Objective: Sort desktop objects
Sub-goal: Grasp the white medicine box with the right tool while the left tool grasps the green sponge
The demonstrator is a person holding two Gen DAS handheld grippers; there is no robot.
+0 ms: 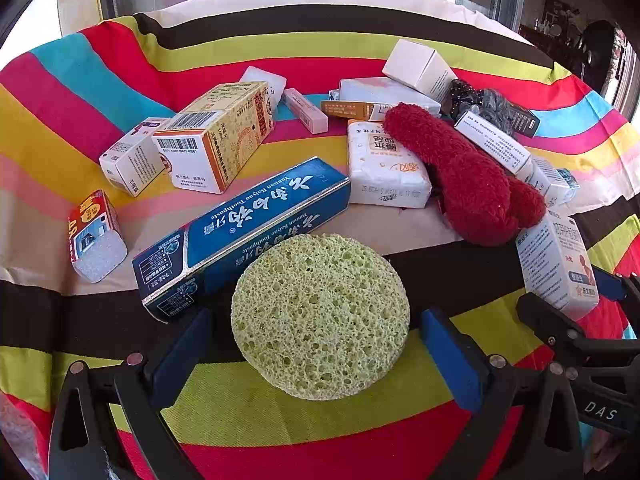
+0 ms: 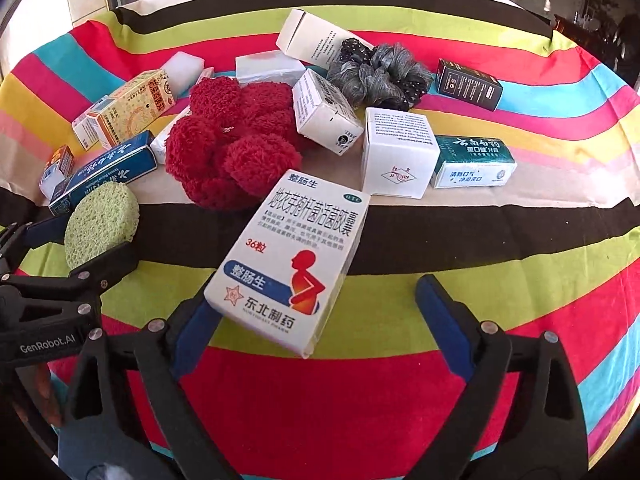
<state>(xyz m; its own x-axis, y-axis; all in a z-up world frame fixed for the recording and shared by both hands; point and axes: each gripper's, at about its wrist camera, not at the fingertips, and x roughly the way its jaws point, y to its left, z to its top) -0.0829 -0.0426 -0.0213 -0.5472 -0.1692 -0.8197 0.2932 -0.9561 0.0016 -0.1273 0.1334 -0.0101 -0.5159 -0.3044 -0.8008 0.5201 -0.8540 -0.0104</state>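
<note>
A: How is the left claw set?

B: It is spread wide. A round green sponge is seen lying flat on the striped cloth of the worktop, between the blue pads, with a gap on each side. Nothing is gripped.

A: And the right claw?

B: It is also held wide. A white medicine box with a red figure printed on it is framed between the fingers. The box's near left corner is met by the left pad; the right pad is kept well apart from it. Whether the box is lifted or resting cannot be told.

A: What is spread behind them?

B: A blue toothpaste box is laid just behind the sponge, touching it as seen from the left wrist. A fluffy red cloth item is placed in the middle, a white tissue pack just beside it. A yellow-and-orange carton is found to the left, a grey scrunchie and a small black box at the far right, a teal-and-white box nearer.
</note>
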